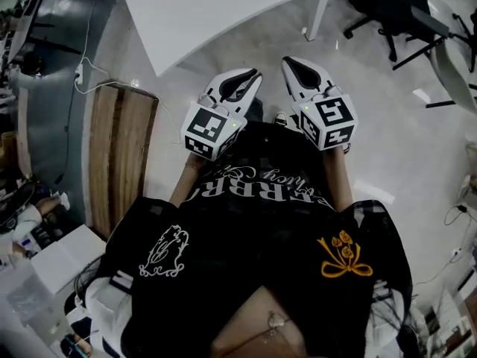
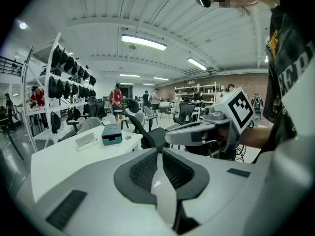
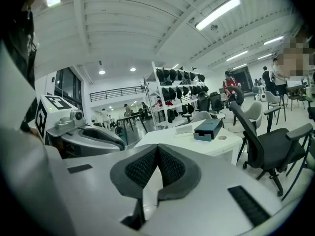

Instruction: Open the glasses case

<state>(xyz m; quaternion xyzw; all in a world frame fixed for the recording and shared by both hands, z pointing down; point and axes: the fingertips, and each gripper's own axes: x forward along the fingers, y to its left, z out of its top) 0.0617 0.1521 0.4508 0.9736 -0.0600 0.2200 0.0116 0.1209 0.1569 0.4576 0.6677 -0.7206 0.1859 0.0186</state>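
With the left gripper (image 2: pixel 160 152) and right gripper (image 3: pixel 156 149) both closed and empty, well short of the teal boxy glasses case (image 3: pixel 207 129) ahead, arriving unopened could shove it along the white table (image 3: pixel 197 142).

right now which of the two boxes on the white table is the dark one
The teal glasses case: it is taller and sits just right of the flat white box in both gripper views.
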